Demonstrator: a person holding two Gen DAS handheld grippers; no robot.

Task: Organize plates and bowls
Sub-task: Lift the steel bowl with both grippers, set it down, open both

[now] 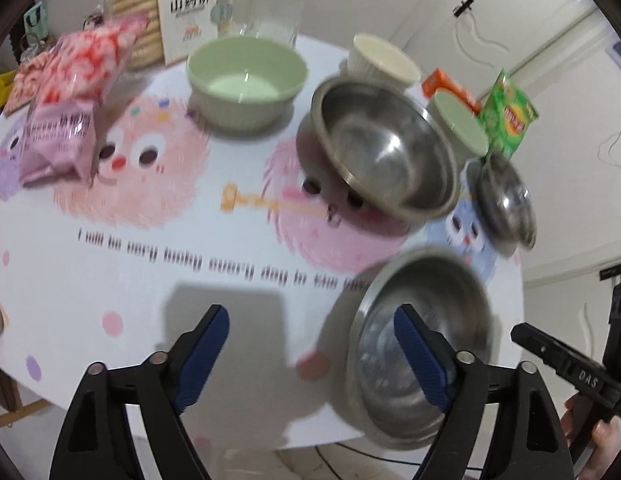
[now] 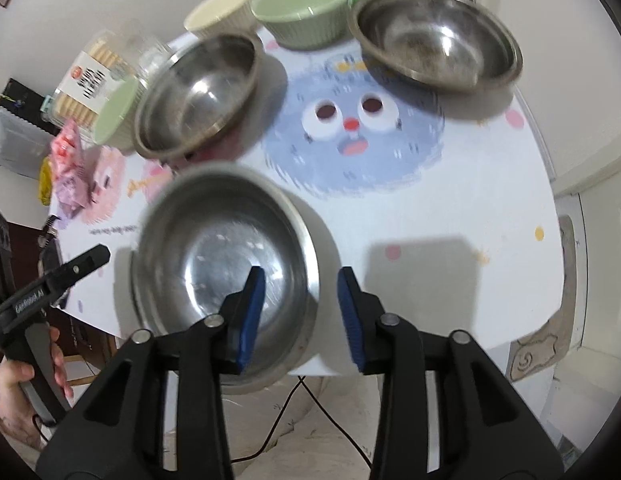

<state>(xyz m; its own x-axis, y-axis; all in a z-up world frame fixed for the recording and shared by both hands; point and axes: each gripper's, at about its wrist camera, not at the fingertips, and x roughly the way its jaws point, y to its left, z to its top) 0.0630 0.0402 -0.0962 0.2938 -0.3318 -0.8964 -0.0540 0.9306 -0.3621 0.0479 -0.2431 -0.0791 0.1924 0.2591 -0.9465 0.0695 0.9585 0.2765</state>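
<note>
Upper left: white biscuit box (image 1: 189,8) reads "钙奶山药饼". Lower right: black gripper handle (image 1: 582,376) marked "DAS". Tablecloth lettering too blurred.

my left gripper (image 1: 312,354) points steeply down over the near steel bowl (image 1: 420,344), jaws spread wide, nothing between the pads; its right finger (image 1: 420,360) overlaps the bowl in view. my right gripper (image 2: 300,314) sits above the same bowl's right rim, jaws partly open, gripping nothing. a hand (image 2: 24,392) holds the left grip.
</note>
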